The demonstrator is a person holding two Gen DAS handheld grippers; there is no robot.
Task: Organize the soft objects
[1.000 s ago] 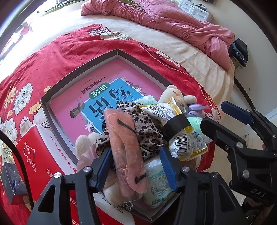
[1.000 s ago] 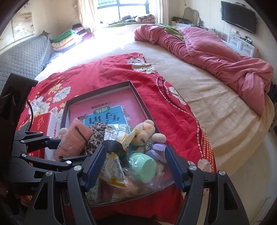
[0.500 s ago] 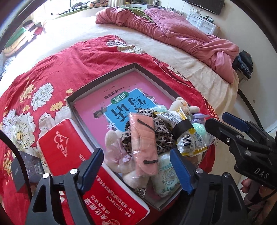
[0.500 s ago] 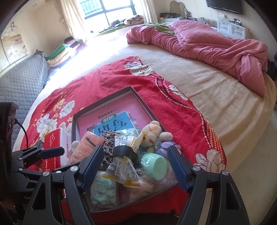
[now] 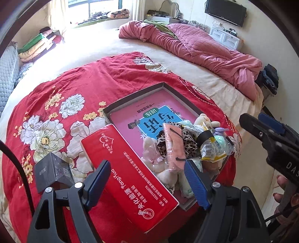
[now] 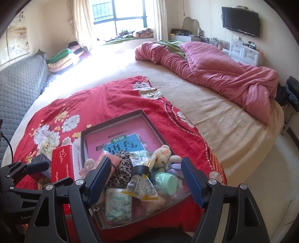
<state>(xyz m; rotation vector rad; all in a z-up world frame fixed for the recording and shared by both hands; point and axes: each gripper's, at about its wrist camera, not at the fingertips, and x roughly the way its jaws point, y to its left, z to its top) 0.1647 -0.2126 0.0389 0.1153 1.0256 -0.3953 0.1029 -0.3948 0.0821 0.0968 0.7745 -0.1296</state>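
A wide bed in a cream sheet fills the room. A red floral cover lies over its near half, and a crumpled pink quilt sits toward 2 o'clock. At 12 o'clock a barred window with pale curtains throws strong daylight. A grey quilted headboard stands at 9 o'clock, folded blankets beside it. A wall television hangs above white drawers at 1 o'clock.

Glossy plastic snack packet, quilted cloth duvet

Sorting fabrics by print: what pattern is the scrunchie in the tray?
Leopard print scrunchie, clearest in the left wrist view.
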